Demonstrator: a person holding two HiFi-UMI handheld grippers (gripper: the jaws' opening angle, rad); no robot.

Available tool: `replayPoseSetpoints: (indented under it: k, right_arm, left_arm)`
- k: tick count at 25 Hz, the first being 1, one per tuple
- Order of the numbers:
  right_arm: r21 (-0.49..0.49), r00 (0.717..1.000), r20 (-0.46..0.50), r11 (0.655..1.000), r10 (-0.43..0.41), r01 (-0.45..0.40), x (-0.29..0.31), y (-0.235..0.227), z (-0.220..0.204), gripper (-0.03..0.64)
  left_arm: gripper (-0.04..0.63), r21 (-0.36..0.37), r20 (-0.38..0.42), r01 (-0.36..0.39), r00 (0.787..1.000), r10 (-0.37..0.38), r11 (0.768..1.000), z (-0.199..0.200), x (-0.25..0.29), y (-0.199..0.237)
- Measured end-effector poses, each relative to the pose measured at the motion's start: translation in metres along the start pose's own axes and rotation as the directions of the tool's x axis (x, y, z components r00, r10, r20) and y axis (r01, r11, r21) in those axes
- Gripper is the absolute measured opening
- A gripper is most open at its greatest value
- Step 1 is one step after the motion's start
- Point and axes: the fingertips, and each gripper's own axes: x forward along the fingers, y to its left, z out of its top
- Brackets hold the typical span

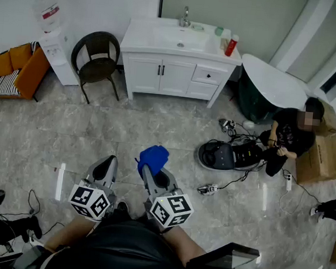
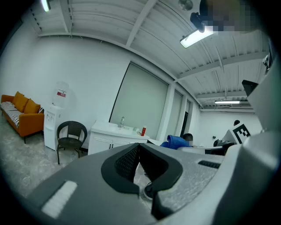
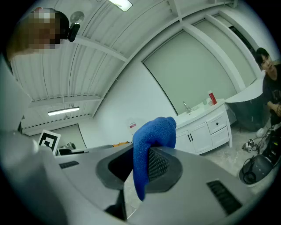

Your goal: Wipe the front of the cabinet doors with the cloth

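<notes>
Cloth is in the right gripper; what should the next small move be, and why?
Probably step toward the cabinet doors, carrying the cloth forward. The right gripper is shut on it, but the doors stand well across the floor, out of reach.

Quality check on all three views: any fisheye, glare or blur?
Head view: even light, sharp, cabinet edges slightly bowed, two glare streaks on the floor. Left gripper view: heavy fisheye, dark round vignette, lamp blown out. Right gripper view: same fisheye and vignette; cloth sharp.
</notes>
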Motion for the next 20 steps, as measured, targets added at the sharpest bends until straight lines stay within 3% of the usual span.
replayPoseSetpoints:
  k: [9,14,20]
  right_arm:
    - [0.010,1.000,-0.024,1.000,-0.003,0.003,0.011,-0.018,0.001,0.052]
    - [0.029,1.000,-0.023,1.000,-0.008,0.008,0.033,-0.031,0.001,0.052]
    - [0.021,0.997,-0.017,0.997,-0.076,0.076,0.090,-0.059,0.016,0.052]
  left_arm:
    - [0.003,-0.013,-0.014,-0.031,0.999,0.030,0.999,-0.006,0.009,0.009]
    - [0.003,-0.029,-0.007,-0.058,0.998,0.058,0.998,-0.003,0.030,0.039]
    - [0.003,-0.059,-0.026,-0.040,0.999,0.038,0.997,0.003,0.080,0.090]
